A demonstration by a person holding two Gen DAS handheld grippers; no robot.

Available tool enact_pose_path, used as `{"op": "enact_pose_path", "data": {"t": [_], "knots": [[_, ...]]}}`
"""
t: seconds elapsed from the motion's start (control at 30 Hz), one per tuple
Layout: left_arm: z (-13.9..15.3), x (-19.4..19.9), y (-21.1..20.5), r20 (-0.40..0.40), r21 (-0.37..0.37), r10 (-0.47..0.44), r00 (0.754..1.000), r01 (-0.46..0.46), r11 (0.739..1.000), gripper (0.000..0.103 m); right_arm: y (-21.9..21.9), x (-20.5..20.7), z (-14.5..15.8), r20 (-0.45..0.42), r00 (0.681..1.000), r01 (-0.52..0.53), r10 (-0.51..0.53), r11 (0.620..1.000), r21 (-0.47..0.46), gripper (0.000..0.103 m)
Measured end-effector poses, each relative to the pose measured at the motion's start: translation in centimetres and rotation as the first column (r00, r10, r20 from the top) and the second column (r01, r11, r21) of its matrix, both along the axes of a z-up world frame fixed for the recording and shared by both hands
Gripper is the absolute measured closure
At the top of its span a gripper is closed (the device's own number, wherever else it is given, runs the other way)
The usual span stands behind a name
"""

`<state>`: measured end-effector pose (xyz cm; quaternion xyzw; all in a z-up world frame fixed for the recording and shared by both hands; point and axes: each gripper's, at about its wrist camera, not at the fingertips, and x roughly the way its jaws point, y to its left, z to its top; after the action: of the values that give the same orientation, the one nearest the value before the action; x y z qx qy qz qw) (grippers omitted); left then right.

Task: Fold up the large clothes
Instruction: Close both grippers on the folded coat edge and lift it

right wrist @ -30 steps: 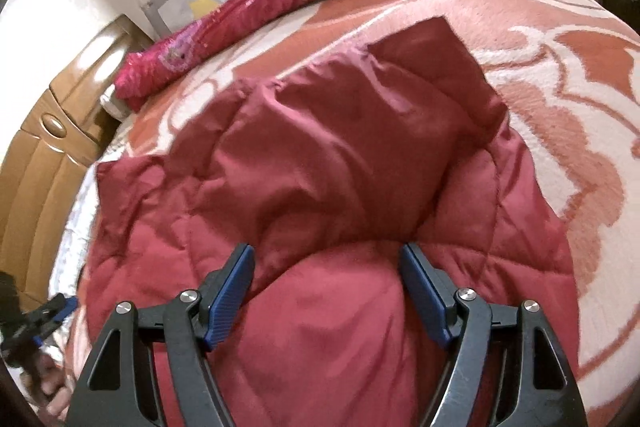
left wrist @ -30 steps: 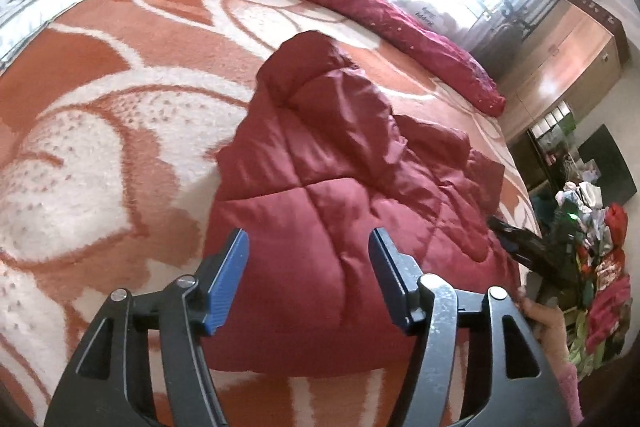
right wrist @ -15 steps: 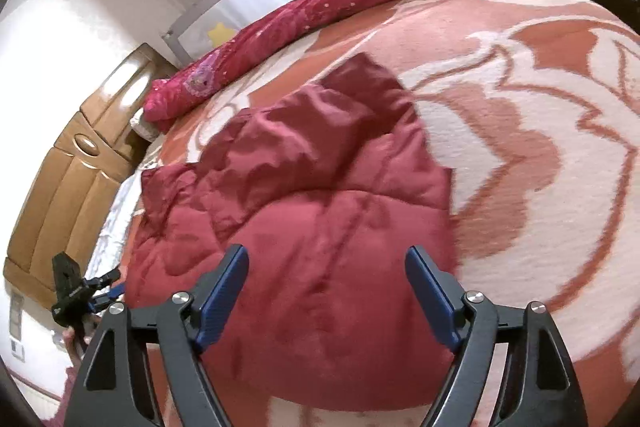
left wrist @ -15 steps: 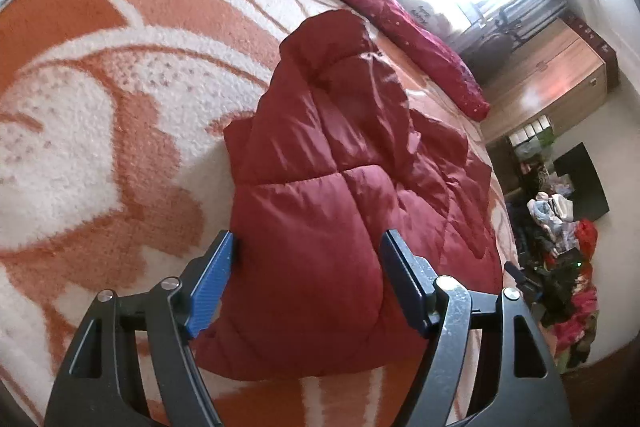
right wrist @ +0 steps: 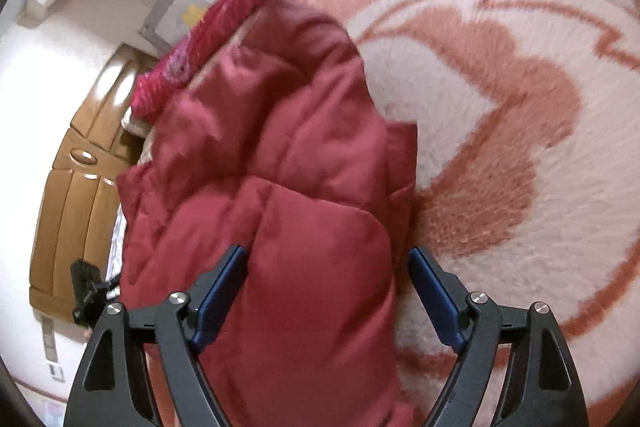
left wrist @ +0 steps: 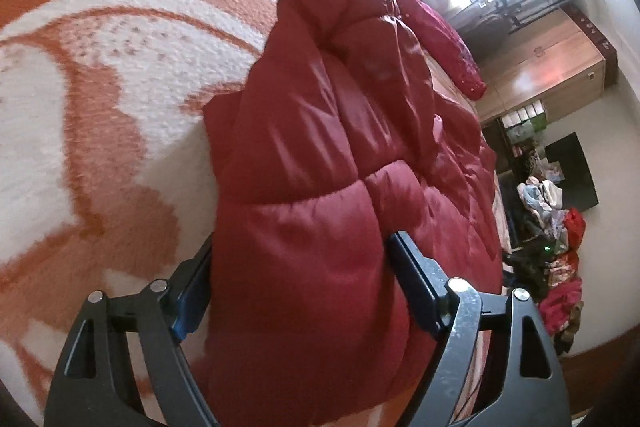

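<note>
On the blanket [left wrist: 100, 75], one red quilted jacket [left wrist: 320, 187], two tools, left tool [left wrist: 304, 275] wide, right tool [right wrist: 328, 287] wide, astride jacket.

The puffer jacket [left wrist: 320, 155] is quilted cloth with a slight sheen; under it, the blanket [left wrist: 100, 75] is fuzzy, matt pile; beyond, glossy wooden cabinets [left wrist: 548, 75].

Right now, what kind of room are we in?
Most likely a bedroom. The red puffy jacket lies on a bed covered with an orange-and-white blanket, a wooden headboard stands at one end, and a wooden cabinet sits near the bright window.
</note>
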<state>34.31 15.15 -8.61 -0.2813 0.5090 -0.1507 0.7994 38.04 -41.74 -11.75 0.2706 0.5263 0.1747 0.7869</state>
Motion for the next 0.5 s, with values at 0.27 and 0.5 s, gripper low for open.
{"op": "enact_pose_path", "data": {"t": [0.27,0.5], "knots": [[-1.2,1.9,-1.4,-0.024,-0.041,-0.020,1.000,0.019,0.999,0.015,0.8,1.8,-2.6,-0.069,0.996,-0.042,0.053,0.988,0.150,0.012],[-0.4,0.6,-1.6,0.032,-0.043,-0.031,0.999,0.033,0.999,0.049,1.1,1.6,-2.5,-0.065,0.994,-0.071,0.084,0.981,0.181,0.041]]}}
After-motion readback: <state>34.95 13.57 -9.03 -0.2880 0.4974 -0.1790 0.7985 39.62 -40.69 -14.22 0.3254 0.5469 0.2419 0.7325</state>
